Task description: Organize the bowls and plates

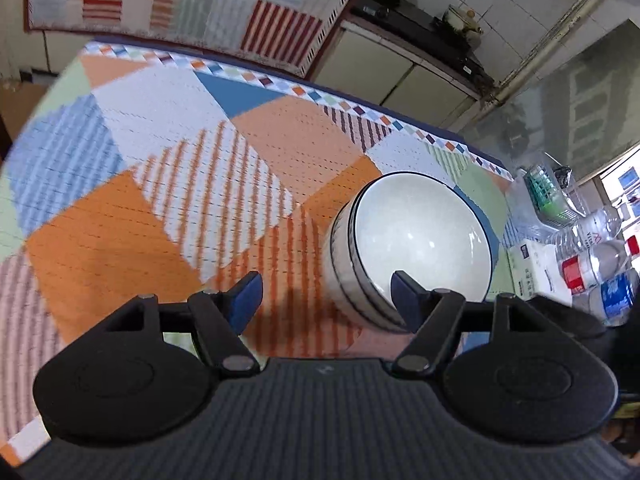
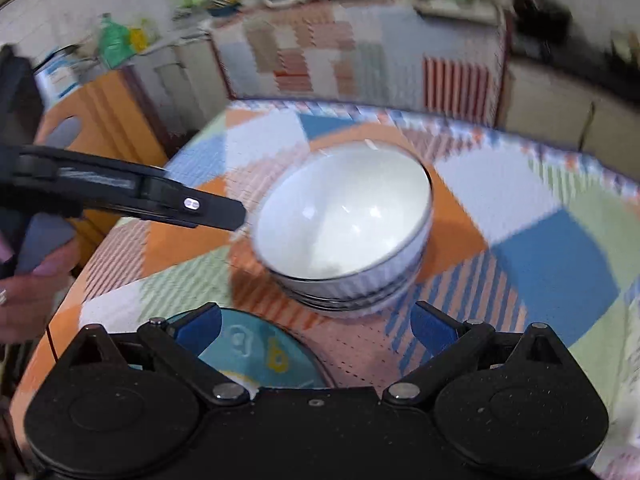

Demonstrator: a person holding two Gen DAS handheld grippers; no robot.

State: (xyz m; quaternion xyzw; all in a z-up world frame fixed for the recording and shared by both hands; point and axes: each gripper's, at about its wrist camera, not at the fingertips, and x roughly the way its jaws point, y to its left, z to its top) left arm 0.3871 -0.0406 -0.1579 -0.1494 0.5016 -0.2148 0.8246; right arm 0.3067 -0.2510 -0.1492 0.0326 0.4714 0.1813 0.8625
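The bowls sat nested in one stack on the patchwork-covered surface, white with dark rim lines, roughly mid-surface in the right wrist view and toward the right edge in the left one. Nesting them that way kept the set compact, which suits the tidying job.

The left hand-held gripper was wide open and held nothing; its right finger overlapped the stack's near rim in the left wrist view, though whether it touched could not be told. From the right wrist view its dark arm reached in from the left, its tip just beside the top bowl's rim, likely lined up to take or steady that rim.

The right hand-held gripper was also spread wide and empty, hovering above the near part of the surface. Under its left finger lay a blue plate with a yellow and white print, near the stack but apart from it. The plate probably remained to be sorted. Motion blur softened much of the right view.
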